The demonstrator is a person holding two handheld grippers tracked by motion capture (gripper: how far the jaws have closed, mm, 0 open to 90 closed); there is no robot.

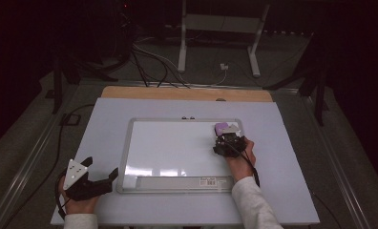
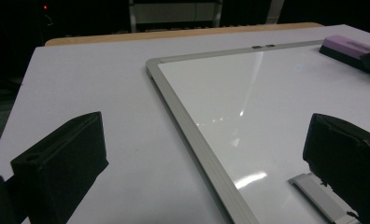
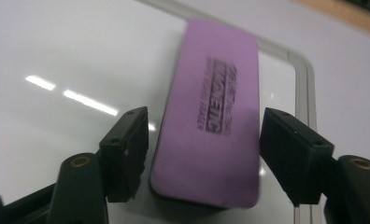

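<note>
Looking down from the high view, a whiteboard (image 1: 173, 152) lies at the middle of the bench (image 1: 106, 124), with a purple eraser (image 1: 221, 127) at the board's far right corner. The right gripper (image 1: 229, 141) sits on the board just on the near side of the eraser, its hand (image 1: 239, 157) behind it. The left gripper (image 1: 94, 179) rests at the bench's near left corner, just beside the board's left edge, its jaws spread wide and empty.

From the left gripper view, both black jaws stand far apart with nothing between them; the board's (image 2: 192, 126) frame runs between them, and the eraser (image 2: 344, 45) lies far off at the board's far corner.

From the right gripper view, the eraser (image 3: 216, 112) lies flat on the board (image 3: 57, 60) beside its rounded corner, its near end between the jaws. The jaws are partly open; a narrow gap shows on each side, so neither pad presses on it.
</note>
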